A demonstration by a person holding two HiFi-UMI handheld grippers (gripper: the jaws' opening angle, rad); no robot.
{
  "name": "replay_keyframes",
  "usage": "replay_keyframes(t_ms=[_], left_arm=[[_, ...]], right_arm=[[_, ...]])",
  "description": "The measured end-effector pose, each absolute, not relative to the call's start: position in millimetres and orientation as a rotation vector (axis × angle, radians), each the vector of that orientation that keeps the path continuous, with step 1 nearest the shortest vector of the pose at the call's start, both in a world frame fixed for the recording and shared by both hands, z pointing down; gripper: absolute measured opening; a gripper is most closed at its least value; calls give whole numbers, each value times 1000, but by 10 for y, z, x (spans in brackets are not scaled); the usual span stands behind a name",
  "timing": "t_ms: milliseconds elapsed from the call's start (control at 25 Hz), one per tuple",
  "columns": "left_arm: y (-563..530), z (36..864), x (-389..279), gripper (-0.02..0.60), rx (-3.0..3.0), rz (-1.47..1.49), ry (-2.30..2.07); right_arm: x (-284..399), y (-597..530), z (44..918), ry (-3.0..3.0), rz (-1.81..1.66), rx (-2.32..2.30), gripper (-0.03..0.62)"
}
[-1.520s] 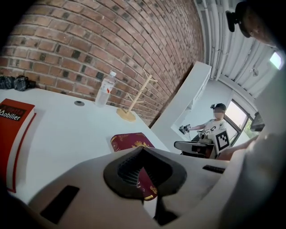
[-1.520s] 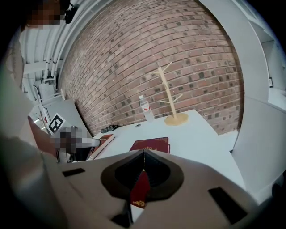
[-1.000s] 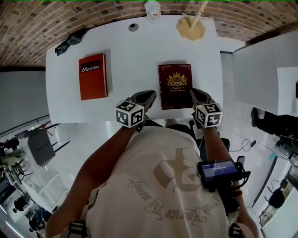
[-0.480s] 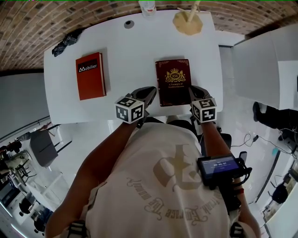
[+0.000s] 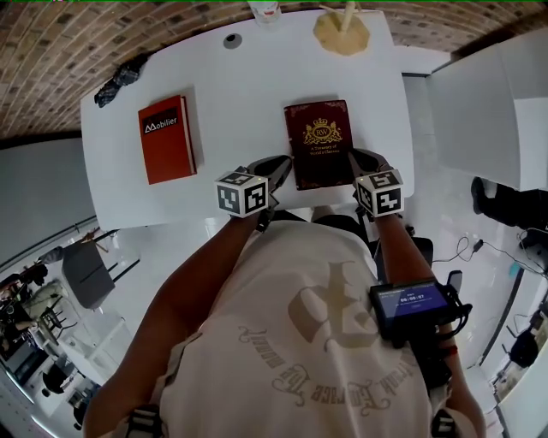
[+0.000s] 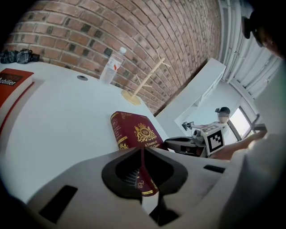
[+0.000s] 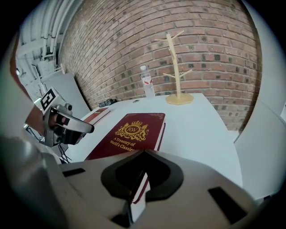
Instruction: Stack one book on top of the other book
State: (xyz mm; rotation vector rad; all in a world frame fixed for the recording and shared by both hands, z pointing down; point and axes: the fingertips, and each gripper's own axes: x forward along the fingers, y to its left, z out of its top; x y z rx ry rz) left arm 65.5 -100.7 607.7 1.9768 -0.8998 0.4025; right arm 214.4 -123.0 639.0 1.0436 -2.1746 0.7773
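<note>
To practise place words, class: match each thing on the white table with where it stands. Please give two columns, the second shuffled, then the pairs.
Things:
1. maroon book
2. red book
3. water bottle
4. wooden rack

Places:
a. far edge, near the right corner
b. near edge, right of the middle
c. left part, lying flat
d. far edge, about the middle

Pairs: 1-b, 2-c, 3-d, 4-a

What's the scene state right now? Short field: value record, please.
table: white
maroon book: flat, near the table's front edge
red book: flat, on the person's left, apart from the maroon book
stack: not yet done
left gripper: jaws together, by the maroon book's near left corner
right gripper: jaws together, by its near right corner
far edge: bottle, wooden mug tree
</note>
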Motion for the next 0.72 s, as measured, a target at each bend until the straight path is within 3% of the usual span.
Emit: replay_keyframes(t_ms=[80, 120, 160, 360, 720], left_arm=[[-1001, 6089, 631, 58, 1952, 399, -899], [-995, 6100, 614, 144, 1936, 398, -898], [-988, 6113, 599, 191, 1918, 398, -897], [-937, 6154, 579, 345, 1859, 418, -886], [-928, 6106, 591, 391, 1789, 385, -848]], right_arm=[[2143, -1228, 6388, -2178, 783, 1045, 21], [2141, -1228, 6387, -2181, 785, 1045, 21], [2139, -1227, 6386, -2183, 787, 1046, 21], [2137, -1224, 6384, -2197, 790, 1047, 21], [2137, -1223, 6382, -2201, 794, 1045, 21]])
